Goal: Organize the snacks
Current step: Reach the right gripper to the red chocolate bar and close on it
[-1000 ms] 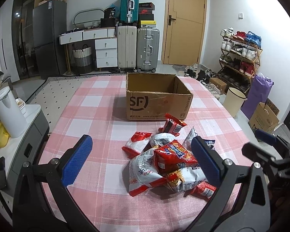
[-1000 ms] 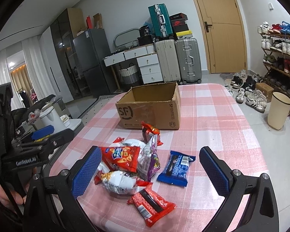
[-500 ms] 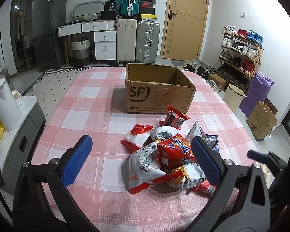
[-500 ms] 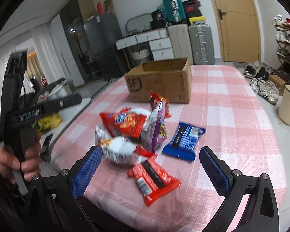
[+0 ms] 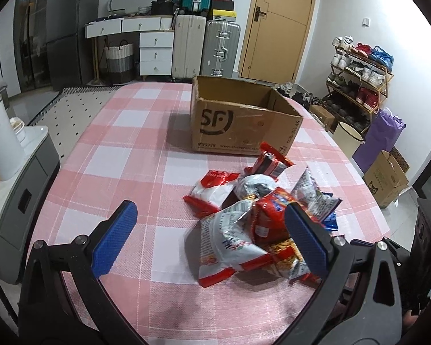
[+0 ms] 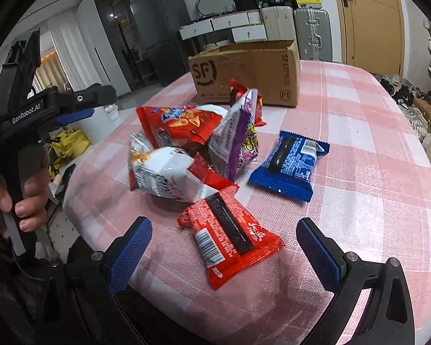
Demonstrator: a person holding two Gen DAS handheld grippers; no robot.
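A heap of snack packets [image 5: 252, 210] lies on the pink checked tablecloth [image 5: 135, 155], in front of an open cardboard box [image 5: 238, 123] marked SF. My left gripper [image 5: 212, 238] is open, low over the table, its right finger beside the heap. In the right wrist view the right gripper [image 6: 227, 247] is open around a flat red packet [image 6: 230, 235] at the near table edge, not touching it. Behind lie a blue packet [image 6: 290, 166], a white bag [image 6: 163, 172], a red chip bag [image 6: 181, 126] and a purple bag [image 6: 238, 141]. The box [image 6: 250, 74] stands beyond them.
A hand [image 6: 20, 198] holds the left gripper's handle [image 6: 28, 126] at the left of the right wrist view. A grey cabinet [image 5: 17, 172] with a white kettle [image 5: 0, 141] stands left of the table. Suitcases, drawers, a shoe rack and a bin stand farther off.
Both grippers have come lower and closer to the snack heap. The right gripper now has the red packet between its open fingers. No snack has moved.
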